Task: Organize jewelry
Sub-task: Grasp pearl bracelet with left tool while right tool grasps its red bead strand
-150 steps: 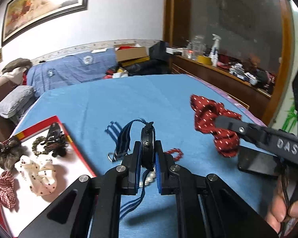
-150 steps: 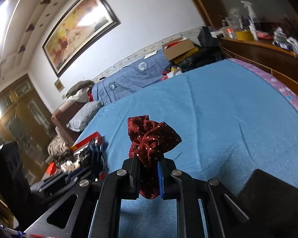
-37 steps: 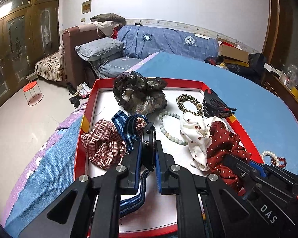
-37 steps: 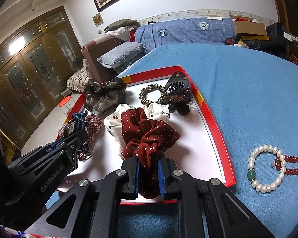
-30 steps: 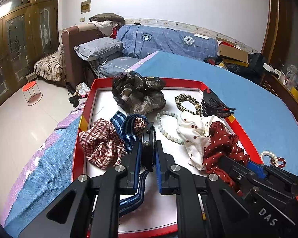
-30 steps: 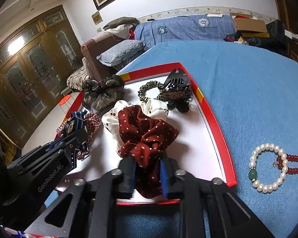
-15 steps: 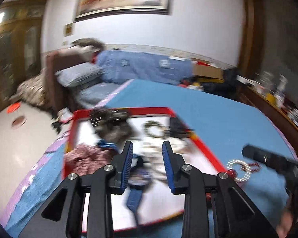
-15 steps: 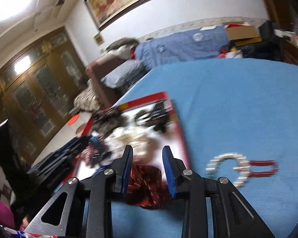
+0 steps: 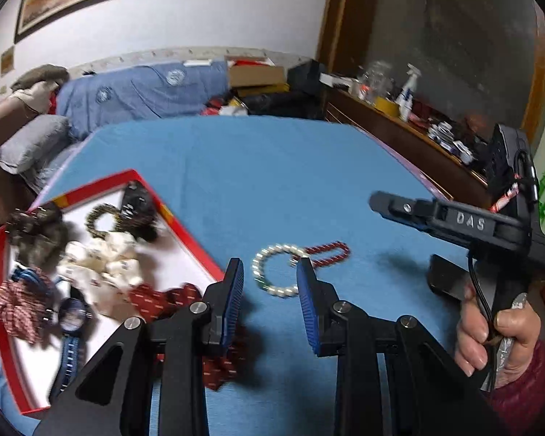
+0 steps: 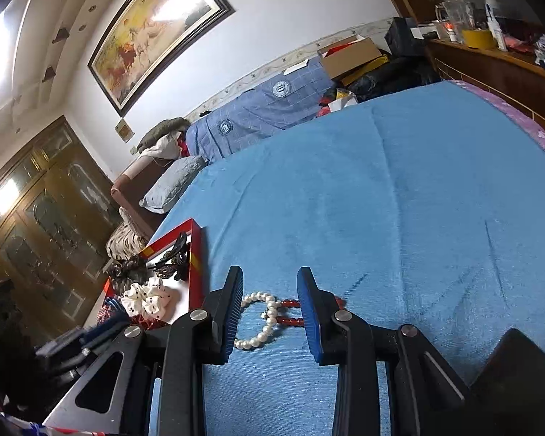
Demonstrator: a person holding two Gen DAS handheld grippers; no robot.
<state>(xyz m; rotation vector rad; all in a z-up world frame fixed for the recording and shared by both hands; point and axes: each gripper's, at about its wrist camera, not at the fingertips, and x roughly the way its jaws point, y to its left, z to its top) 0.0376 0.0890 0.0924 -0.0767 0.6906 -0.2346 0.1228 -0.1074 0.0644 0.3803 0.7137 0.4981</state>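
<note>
— Pearl beads and red beads are what remains: the pearl bracelet [image 9: 277, 270] and the red bracelet [image 9: 327, 252] are seen lying on the blue bedcover [image 9: 272, 167], touching each other, just beside the red tray [image 9: 196, 243] but outside it.

— And which step is judged to be in hand?

— The fetching of these two. The left gripper [image 9: 270, 303] is held over the pearl bracelet with its jaws parted a moderate way and nothing between the pads. The same is seen for the right gripper [image 10: 270, 309]: jaws moderately open, empty, with both bracelets framed below.

— What is called for next?

— Probably a lowering of each gripper onto one bracelet, so that thin beads are pinched without the cover being caught.

— What is changed from a second ago?

— The watch [image 9: 71, 318] was then held by the left gripper and the dark red scrunchie [image 9: 178, 298] by the right. Both are now released; the left jaws have just been opening. The watch is lying in the tray, the scrunchie across its near edge.
</note>
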